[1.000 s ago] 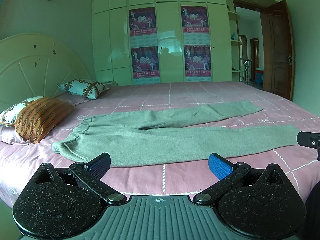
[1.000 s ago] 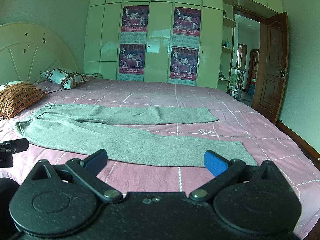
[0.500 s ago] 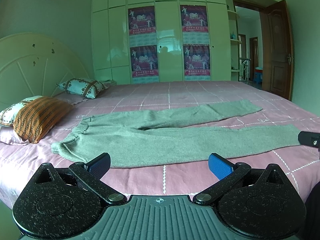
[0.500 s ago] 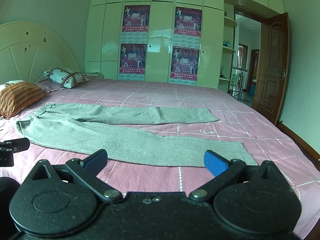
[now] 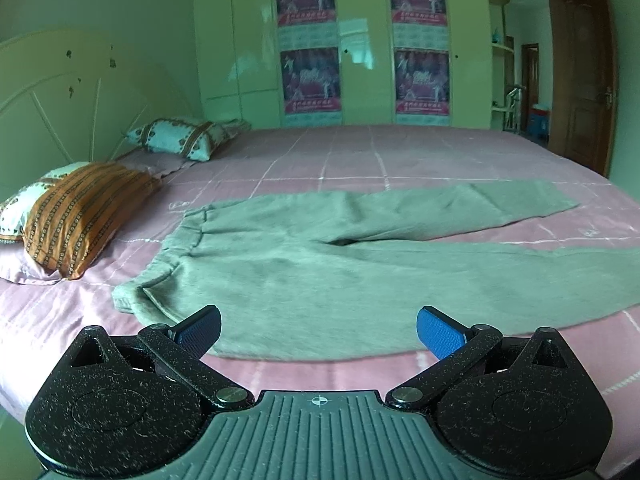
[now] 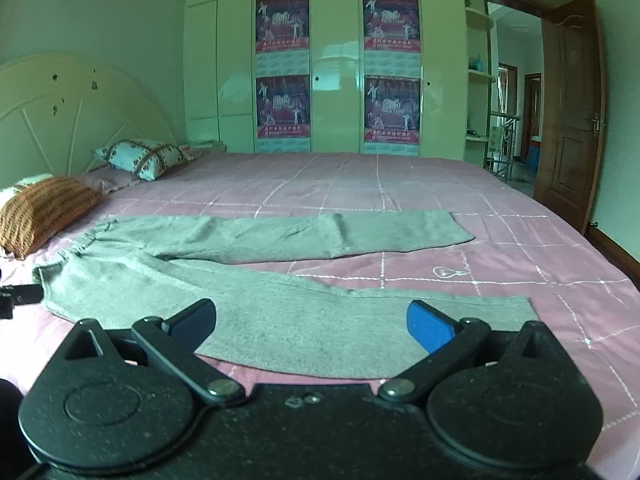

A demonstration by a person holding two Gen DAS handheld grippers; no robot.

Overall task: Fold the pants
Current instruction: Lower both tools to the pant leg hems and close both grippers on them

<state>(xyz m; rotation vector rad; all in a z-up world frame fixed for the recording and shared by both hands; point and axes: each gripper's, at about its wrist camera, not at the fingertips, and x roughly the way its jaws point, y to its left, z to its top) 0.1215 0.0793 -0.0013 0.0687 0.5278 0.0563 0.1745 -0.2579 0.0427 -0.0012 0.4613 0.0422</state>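
Pants (image 5: 320, 272) lie flat on the bed (image 5: 360, 152), legs splayed in a V. Left tool (image 5: 318, 330) and right tool (image 6: 310, 326) hover wide, empty (nothing gripped); pinching one fabric layer risks a skewed fold.

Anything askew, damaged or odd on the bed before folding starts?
Nothing serious. The grey pants lie flat on the pink bedsheet, legs splayed apart in a V, with the waistband's near corner slightly bunched. The headboard has dark marks. Both grippers, left and right, are open and empty.
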